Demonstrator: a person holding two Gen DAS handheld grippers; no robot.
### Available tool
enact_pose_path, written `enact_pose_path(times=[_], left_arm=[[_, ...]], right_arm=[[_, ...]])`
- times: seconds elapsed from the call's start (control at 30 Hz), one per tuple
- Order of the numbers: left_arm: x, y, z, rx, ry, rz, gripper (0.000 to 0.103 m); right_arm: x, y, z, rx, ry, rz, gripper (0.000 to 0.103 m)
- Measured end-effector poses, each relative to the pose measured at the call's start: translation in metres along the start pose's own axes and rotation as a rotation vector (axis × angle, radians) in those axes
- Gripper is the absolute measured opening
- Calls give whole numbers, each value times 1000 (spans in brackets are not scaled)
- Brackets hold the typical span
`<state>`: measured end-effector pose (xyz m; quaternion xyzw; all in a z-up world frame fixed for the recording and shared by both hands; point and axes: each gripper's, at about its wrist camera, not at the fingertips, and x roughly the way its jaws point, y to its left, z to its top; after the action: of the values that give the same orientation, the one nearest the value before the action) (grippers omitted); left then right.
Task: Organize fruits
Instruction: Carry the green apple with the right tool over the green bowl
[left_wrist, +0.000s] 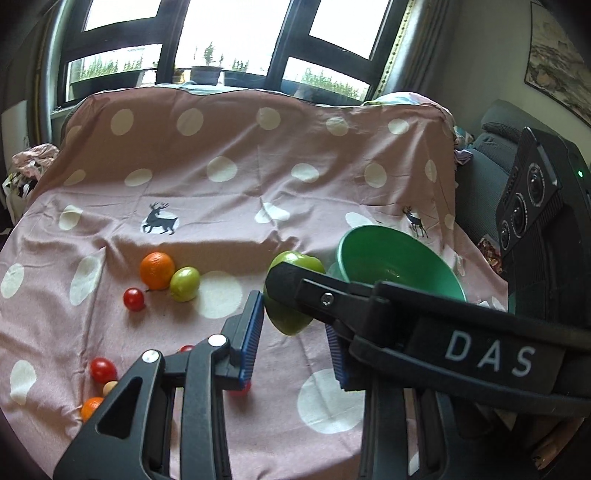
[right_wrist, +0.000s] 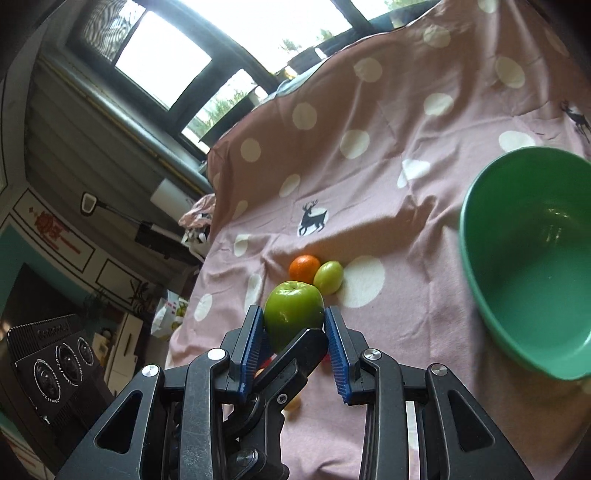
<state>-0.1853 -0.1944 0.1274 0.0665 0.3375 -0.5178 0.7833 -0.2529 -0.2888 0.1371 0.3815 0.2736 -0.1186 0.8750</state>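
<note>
Beside bowl (right_wrist: 480, 206), apple (right_wrist: 293, 314) clamped, tomatoes (left_wrist: 134, 299) left-view only

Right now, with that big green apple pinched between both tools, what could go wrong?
The green apple is round and smooth, gripped only at its sides by the right hand-held gripper and the left hand-held gripper; it may slip. If dropped, it could knock the orange and the small green fruit lying below.
</note>
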Motion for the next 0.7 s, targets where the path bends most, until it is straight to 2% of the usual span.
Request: enact_pose_path(times=[0.37,0.7], left_arm=[[46,-63,15,136,53,-126,32],[84,-89,16,195,130,-201,32]], right_arm=[[-49,-63,18,129,-143,-67,37],[-66,-109,18,234,-191,-141,37]])
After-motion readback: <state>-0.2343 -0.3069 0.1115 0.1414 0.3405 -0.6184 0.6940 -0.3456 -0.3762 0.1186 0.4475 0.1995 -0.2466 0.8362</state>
